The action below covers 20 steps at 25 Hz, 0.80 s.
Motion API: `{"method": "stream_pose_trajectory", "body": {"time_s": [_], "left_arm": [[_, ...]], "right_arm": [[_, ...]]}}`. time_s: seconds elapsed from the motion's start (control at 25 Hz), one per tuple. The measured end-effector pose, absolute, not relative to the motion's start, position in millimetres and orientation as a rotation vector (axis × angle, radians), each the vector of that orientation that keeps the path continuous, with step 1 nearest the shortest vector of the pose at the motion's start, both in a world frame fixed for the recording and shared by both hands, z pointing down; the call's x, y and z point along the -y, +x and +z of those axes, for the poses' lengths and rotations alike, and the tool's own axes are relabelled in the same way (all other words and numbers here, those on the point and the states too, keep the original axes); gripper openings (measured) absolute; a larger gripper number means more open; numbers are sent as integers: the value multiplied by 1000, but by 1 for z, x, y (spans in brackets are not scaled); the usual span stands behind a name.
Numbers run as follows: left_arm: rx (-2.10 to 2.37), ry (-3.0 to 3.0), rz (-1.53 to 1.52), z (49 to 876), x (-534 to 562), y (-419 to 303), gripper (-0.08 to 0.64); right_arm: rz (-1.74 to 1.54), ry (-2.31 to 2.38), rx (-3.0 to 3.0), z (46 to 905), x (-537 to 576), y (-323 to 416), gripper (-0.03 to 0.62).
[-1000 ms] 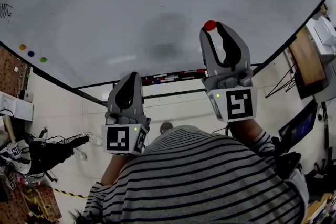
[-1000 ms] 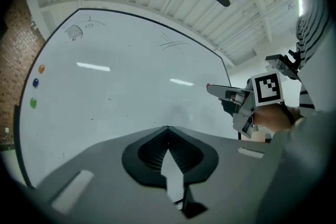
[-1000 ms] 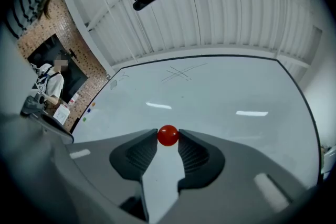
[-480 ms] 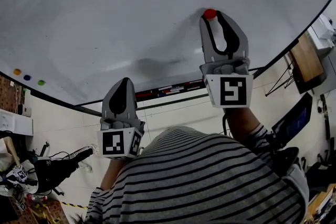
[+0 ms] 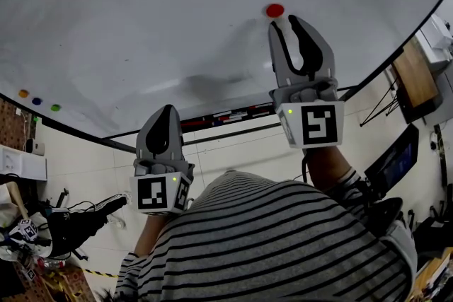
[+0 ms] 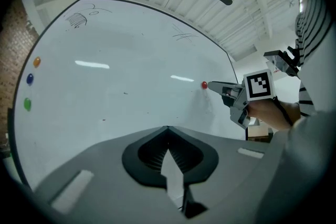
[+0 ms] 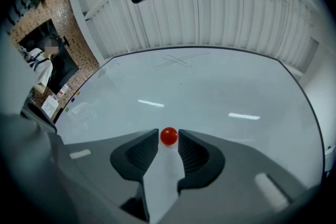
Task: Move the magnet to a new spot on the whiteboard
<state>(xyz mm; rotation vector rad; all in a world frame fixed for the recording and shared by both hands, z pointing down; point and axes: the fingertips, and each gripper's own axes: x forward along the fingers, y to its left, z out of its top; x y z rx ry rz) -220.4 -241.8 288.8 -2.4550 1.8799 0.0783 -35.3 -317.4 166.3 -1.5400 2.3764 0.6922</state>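
Note:
A small red magnet (image 5: 274, 10) sticks to the whiteboard (image 5: 141, 25), right of its middle. My right gripper (image 5: 284, 21) points at it from just below. The magnet (image 7: 168, 136) stands in line with the gap, just past the tips, and the pads do not press on it. The jaws are closing slightly from a narrow open stance. My left gripper (image 5: 166, 111) hangs lower, near the board's bottom edge, shut and empty, its tips (image 6: 168, 128) meeting. The left gripper view shows the magnet (image 6: 204, 84) in front of the right gripper's tip (image 6: 211, 85).
Orange, blue and green magnets (image 5: 37, 101) sit in a row at the board's left edge (image 6: 29, 80). A tray with markers (image 5: 226, 112) runs under the board. Cluttered gear lies at the lower left (image 5: 49, 223), and a wooden panel (image 5: 410, 74) stands at the right.
The right gripper carried the red magnet up against the board, then let it go and drew back a little. The magnet now stays on the board, clear of the tips. The left gripper barely moved.

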Motion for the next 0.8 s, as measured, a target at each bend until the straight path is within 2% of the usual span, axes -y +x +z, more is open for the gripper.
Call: {"method": "stream_pose_trajectory", "body": {"time_s": [0.16, 0.32, 0.48, 0.8], "left_arm": [[-1875, -2451, 70, 289, 215, -194, 17], [-1844, -2452, 85, 292, 172, -145, 17], [-1845, -2460, 77, 299, 123, -95, 17], [-1878, -2448, 50, 290, 49, -43, 17]], "right_arm": [[639, -1512, -2430, 187, 272, -7, 103], [590, -1495, -2487, 209, 219, 35, 33], [508, -1472, -2524, 220, 169, 74, 3], [275, -1487, -2593, 248, 101, 128, 2]]}}
